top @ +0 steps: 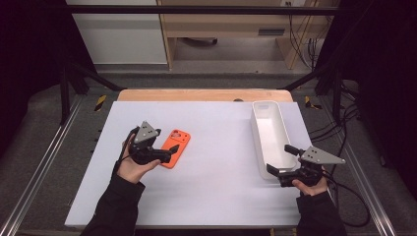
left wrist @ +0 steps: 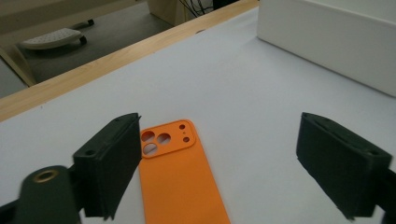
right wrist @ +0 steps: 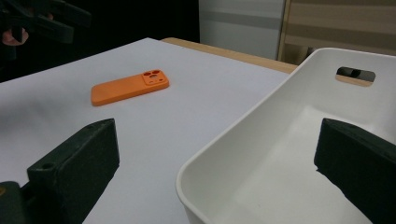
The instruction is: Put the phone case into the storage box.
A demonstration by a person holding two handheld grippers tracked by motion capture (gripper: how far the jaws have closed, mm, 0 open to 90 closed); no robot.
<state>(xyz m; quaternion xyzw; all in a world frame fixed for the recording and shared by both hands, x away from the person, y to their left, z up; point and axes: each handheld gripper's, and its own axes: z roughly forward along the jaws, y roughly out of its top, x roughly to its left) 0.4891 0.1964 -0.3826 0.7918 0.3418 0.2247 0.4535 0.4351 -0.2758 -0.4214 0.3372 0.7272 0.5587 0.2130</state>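
One orange phone case (top: 175, 141) lies flat on the white desk (top: 211, 191), camera-cutout side up, left of the middle. One white bin (top: 271, 137) stands along the right side of the desk, long and narrow, with nothing seen inside it (a slot handle is cut in its far end wall, clear in the right gripper view). Two grippers are held over the desk, one in each hand.

The left gripper (top: 167, 153) sits at the near end of the case, its jaws spread wide. In the left gripper view the case (left wrist: 180, 179) lies between the two black jaws, closer to the one at the picture's left, whose edge overlaps the case's corner beside the cutouts; whether it touches there I cannot tell. The other jaw stands well apart from the case. Three round holes show in the camera block, plus two small dots beside them.

The right gripper (top: 281, 164) is at the near end of the bin, jaws likewise released and grasping nothing. In the right gripper view the bin's (right wrist: 261, 154) near rim runs between the jaws, one jaw over the desk outside the wall and the other over the bin's inside. The case (right wrist: 129, 87) lies well apart from the bin, farther across the desk, with the left gripper seen dimly at the top left corner.
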